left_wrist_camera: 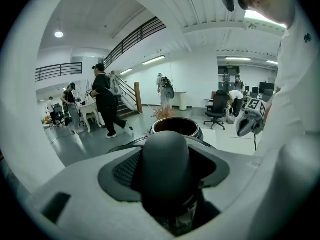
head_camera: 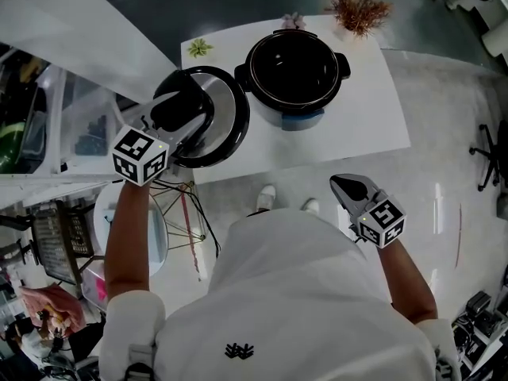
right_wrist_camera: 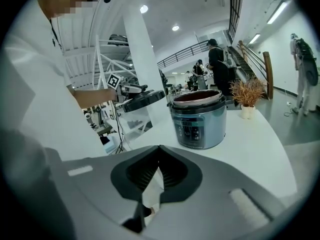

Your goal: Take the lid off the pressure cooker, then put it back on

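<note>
My left claw [head_camera: 181, 111] is clenched around the black knob [left_wrist_camera: 165, 170] on top of the lid [head_camera: 228, 125]. The knob fills the space between the jaws in the left gripper view, and their pads press on both its sides. The lid hangs in the air at the left end of the white bench [head_camera: 373, 121], raised and slightly tilted, with part of it out past the bench's edge. In the right gripper view it floats at about the height of the pot's rim, just to the left of it. Next to it stands the pressure cooker [head_camera: 295, 68], uncovered, its dark inner pot open to the ceiling and its control panel facing me [right_wrist_camera: 196, 129]. A small green plant [head_camera: 199, 48] sits at the far left corner of the bench, a little pale one [head_camera: 293, 21] sits behind the cooker, and a reddish dried plant [head_camera: 359, 8] stands at the far right corner. People [left_wrist_camera: 104, 106] walk near a staircase in the background of the left gripper view. On the right, my right claw [head_camera: 344, 185] is clenched on nothing, its jaws meeting with only bench and floor showing past them. It hangs well apart from the cooker, off the near edge of the bench and above the floor.
</note>
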`<action>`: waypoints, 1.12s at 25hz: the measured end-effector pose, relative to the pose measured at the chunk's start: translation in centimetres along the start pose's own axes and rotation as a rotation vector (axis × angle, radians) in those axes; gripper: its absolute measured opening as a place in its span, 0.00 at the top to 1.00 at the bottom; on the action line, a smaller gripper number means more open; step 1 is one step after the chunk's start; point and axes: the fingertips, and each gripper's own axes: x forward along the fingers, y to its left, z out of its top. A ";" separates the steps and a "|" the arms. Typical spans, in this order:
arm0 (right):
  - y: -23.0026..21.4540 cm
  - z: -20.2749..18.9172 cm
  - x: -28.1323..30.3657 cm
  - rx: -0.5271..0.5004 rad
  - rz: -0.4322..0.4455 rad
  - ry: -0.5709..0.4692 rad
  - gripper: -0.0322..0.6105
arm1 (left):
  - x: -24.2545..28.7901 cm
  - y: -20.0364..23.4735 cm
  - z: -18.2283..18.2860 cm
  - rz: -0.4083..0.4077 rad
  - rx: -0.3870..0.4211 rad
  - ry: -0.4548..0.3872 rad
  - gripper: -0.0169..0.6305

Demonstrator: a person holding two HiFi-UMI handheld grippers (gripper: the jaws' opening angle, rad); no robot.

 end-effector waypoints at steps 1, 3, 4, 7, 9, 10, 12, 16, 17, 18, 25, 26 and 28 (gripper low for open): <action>-0.1 0.0 -0.1 0.001 -0.002 -0.002 0.93 | 0.3 -0.1 0.5 -0.011 0.005 -0.003 0.53; -0.2 -0.1 -0.3 0.006 -0.007 -0.007 0.93 | 1.1 -0.5 1.3 -0.033 0.012 -0.007 0.53; -0.4 -0.1 -0.5 0.008 -0.010 -0.009 0.93 | 1.5 -0.6 1.8 -0.044 0.017 -0.009 0.53; -0.7 -0.2 -0.9 0.014 -0.020 -0.013 0.93 | 3.0 -1.2 3.1 -0.078 0.044 -0.011 0.53; -0.9 -0.4 -1.1 0.019 -0.029 -0.016 0.93 | 4.1 -1.5 4.0 -0.102 0.061 -0.012 0.53; -1.0 -0.4 -1.2 0.022 -0.034 -0.018 0.93 | 4.7 -1.7 4.3 -0.115 0.070 -0.011 0.53; -1.2 -0.5 -1.5 0.028 -0.043 -0.022 0.93 | 5.9 -2.1 5.1 -0.137 0.087 -0.009 0.53; -1.9 -0.7 -2.2 0.042 -0.063 -0.030 0.93 | 8.5 -3.0 6.5 -0.180 0.109 -0.005 0.53; -2.2 -0.8 -2.4 0.045 -0.069 -0.032 0.93 | 9.2 -3.2 6.8 -0.190 0.116 -0.003 0.53; -2.4 -0.9 -2.6 0.049 -0.075 -0.035 0.93 | 9.9 -3.5 7.1 -0.200 0.124 -0.001 0.53; -3.6 -1.4 -3.5 0.078 -0.113 -0.050 0.93 | 13.9 -4.7 9.2 -0.261 0.167 0.014 0.53; -3.7 -1.4 -3.7 0.081 -0.118 -0.052 0.93 | 14.5 -4.9 9.4 -0.269 0.173 0.016 0.53; -4.1 -1.5 -4.0 0.088 -0.128 -0.054 0.93 | 15.7 -5.3 9.8 -0.285 0.180 0.019 0.53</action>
